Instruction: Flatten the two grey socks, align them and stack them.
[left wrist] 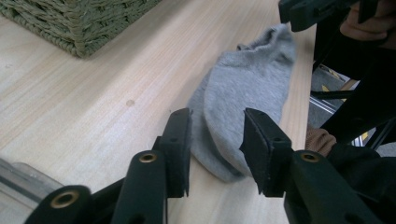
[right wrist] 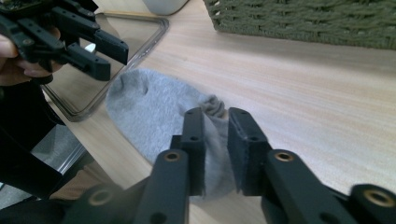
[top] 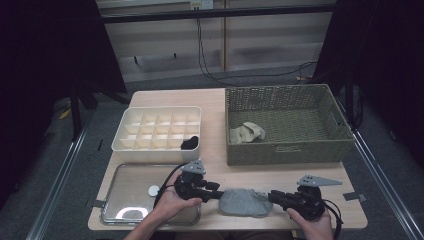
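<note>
On the pale wood table [top: 215, 100] — grey floor around it, cables along the far wall — lie one grey sock [top: 245, 202] at the near edge, one wicker basket [top: 287, 150] with a beige sock [top: 247, 132] inside, one white divider box [top: 157, 145] with something dark, perhaps a black sock [top: 190, 143], in a near cell, and one metal tray [top: 125, 200]. Two grippers work the grey sock: the left gripper [left wrist: 217, 135] has its jaws spread around one end, pads clear of the cloth, and the right gripper [right wrist: 215, 140] — jaws narrowly parted — straddles the other end without a firm pinch.
</note>
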Tool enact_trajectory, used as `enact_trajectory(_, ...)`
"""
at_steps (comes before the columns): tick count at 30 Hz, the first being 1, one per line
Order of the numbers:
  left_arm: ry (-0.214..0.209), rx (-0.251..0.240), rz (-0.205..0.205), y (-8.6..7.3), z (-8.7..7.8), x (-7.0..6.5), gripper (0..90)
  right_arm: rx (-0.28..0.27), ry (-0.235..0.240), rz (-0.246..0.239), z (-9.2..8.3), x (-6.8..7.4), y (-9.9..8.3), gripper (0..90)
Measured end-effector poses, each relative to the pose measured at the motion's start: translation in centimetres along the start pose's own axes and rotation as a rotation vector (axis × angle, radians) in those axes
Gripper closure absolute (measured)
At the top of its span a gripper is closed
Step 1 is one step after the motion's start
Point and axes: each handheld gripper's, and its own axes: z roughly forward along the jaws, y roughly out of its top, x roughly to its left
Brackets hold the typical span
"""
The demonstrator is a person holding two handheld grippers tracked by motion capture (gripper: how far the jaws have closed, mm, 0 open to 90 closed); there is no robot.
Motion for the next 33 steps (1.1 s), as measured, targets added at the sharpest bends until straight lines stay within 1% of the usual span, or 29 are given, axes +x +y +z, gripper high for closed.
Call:
enact_trajectory(1,-0.002,-0.002,-0.006,-0.1,0.1,0.0,60.6,0.001,-0.003,-0.010,0.0,0.0,0.1,72.8)
enact_trajectory(3,-0.007,0.019,-0.010,-0.2,0.4,0.0,60.6,-0.008,0.016,-0.014,0.1,0.0,0.4,69.2)
enact_trajectory(4,-0.011,0.024,-0.020,-0.2,0.7,0.0,60.9,-0.003,0.017,-0.018,0.3,0.0,0.6,67.9)
enact_trajectory(5,0.001,0.046,-0.017,-0.3,0.9,0.0,62.8,0.002,0.026,-0.029,0.5,0.0,0.7,68.1)
enact_trajectory(6,-0.013,0.038,-0.037,-0.4,1.3,0.0,64.3,0.008,0.034,-0.031,0.8,0.1,0.7,67.9)
enact_trajectory(7,-0.020,0.055,-0.034,-0.4,1.4,0.1,66.3,0.018,0.040,-0.039,1.1,0.1,0.7,67.5)
enact_trajectory(9,-0.031,0.059,-0.042,-0.5,1.7,0.2,71.6,0.045,0.049,-0.043,1.7,0.3,0.7,68.0)
enact_trajectory(10,-0.035,0.069,-0.041,-0.5,1.8,0.3,75.4,0.050,0.052,-0.052,1.9,0.3,0.8,73.7)
enact_trajectory(11,-0.020,0.064,-0.045,-0.6,1.8,0.3,78.1,0.053,0.053,-0.055,2.1,0.4,0.8,79.9)
enact_trajectory(12,-0.020,0.067,-0.046,-0.6,1.8,0.2,82.9,0.049,0.054,-0.056,2.1,0.4,0.8,84.5)
enact_trajectory(14,-0.025,0.057,-0.046,-0.6,1.6,0.3,86.2,0.035,0.044,-0.048,1.9,0.5,0.9,87.4)
enact_trajectory(16,-0.015,0.039,-0.044,-0.6,1.4,0.3,86.7,0.027,0.036,-0.044,1.6,0.4,1.0,88.1)
enact_trajectory(17,-0.015,0.048,-0.040,-0.5,1.1,0.4,86.7,0.021,0.036,-0.038,1.4,0.4,0.9,88.1)
enact_trajectory(18,-0.019,0.029,-0.050,-0.5,1.0,0.4,86.7,0.010,0.034,-0.027,1.2,0.4,0.9,88.1)
enact_trajectory(19,-0.028,0.023,-0.050,-0.5,0.8,0.5,86.7,0.004,0.030,-0.020,1.0,0.4,0.8,88.2)
enact_trajectory(20,-0.022,0.014,-0.054,-0.5,0.6,0.4,86.8,0.002,0.029,-0.019,0.8,0.3,0.8,88.2)
enact_trajectory(21,-0.024,0.011,-0.047,-0.5,0.4,0.3,86.8,-0.006,0.023,-0.020,0.7,0.4,0.7,88.2)
enact_trajectory(22,-0.030,0.002,-0.055,-0.4,0.3,0.2,86.8,-0.008,0.023,-0.020,0.6,0.4,0.6,88.1)
enact_trajectory(24,-0.027,0.019,-0.045,-0.4,0.3,0.2,86.8,-0.004,0.017,-0.013,0.6,0.6,0.3,88.0)
enact_trajectory(25,-0.017,0.033,-0.038,-0.5,0.4,0.3,86.8,0.005,0.016,-0.014,0.7,0.6,0.1,87.9)
enact_trajectory(26,-0.011,0.039,-0.046,-0.6,0.7,0.3,86.8,0.017,0.011,-0.011,0.8,0.6,-0.2,87.7)
enact_trajectory(27,-0.003,0.054,-0.043,-0.7,0.9,0.5,86.7,0.030,0.003,-0.003,1.1,0.5,-0.4,87.7)
enact_trajectory(28,0.001,0.057,-0.051,-0.8,1.2,0.6,86.6,0.045,-0.003,-0.008,1.3,0.4,-0.6,87.6)
enact_trajectory(29,0.002,0.063,-0.046,-0.7,1.4,0.7,86.6,0.064,-0.012,-0.017,1.6,0.4,-0.7,87.5)
enact_trajectory(30,0.015,0.065,-0.041,-0.7,1.6,0.7,86.6,0.072,-0.022,-0.024,1.8,0.2,-0.8,87.4)
enact_trajectory(31,0.021,0.062,-0.043,-0.6,1.6,0.8,86.6,0.073,-0.026,-0.019,1.9,0.1,-0.7,87.4)
enact_trajectory(32,0.017,0.058,-0.052,-0.6,1.6,0.8,86.6,0.081,-0.027,-0.025,2.0,0.0,-0.6,87.5)
enact_trajectory(33,0.026,0.048,-0.051,-0.5,1.5,0.8,86.7,0.084,-0.035,-0.031,2.2,-0.1,-0.6,87.7)
